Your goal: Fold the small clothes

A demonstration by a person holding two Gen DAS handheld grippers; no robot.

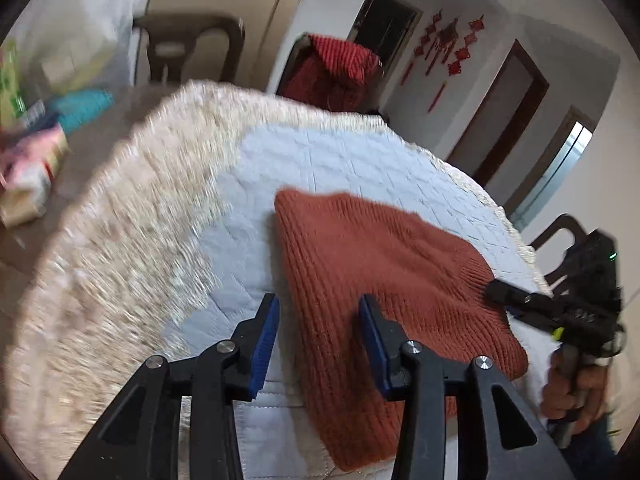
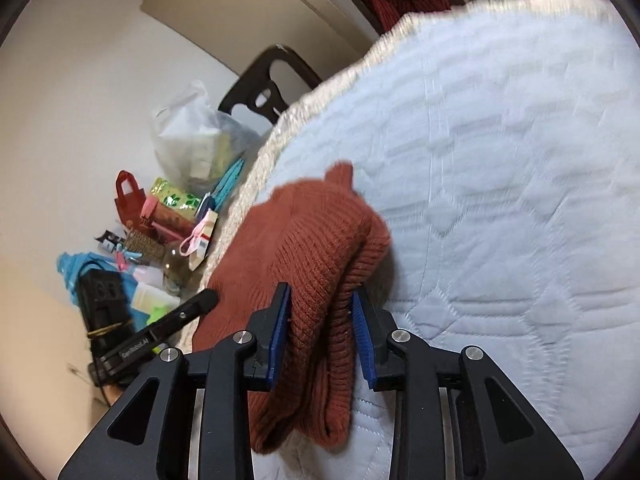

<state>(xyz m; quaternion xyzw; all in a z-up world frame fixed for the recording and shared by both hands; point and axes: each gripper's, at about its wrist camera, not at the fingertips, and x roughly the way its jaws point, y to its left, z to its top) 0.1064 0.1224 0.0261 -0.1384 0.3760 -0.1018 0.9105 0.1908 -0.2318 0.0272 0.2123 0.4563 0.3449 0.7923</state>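
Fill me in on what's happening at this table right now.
A person holds a two-finger tool in each hand and is folding a rust-red knit garment on a pale blue quilted cover. The garment lies doubled over. The right tool straddles its thick ribbed fold; I cannot tell whether the pads press it. The left tool stands open over the garment's near edge, gripping nothing.

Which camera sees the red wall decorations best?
The left wrist view. The red decorations hang on the white wall beside a dark doorway, small but easy to spot. The right wrist view does not show them; it faces the quilt and the sweater.
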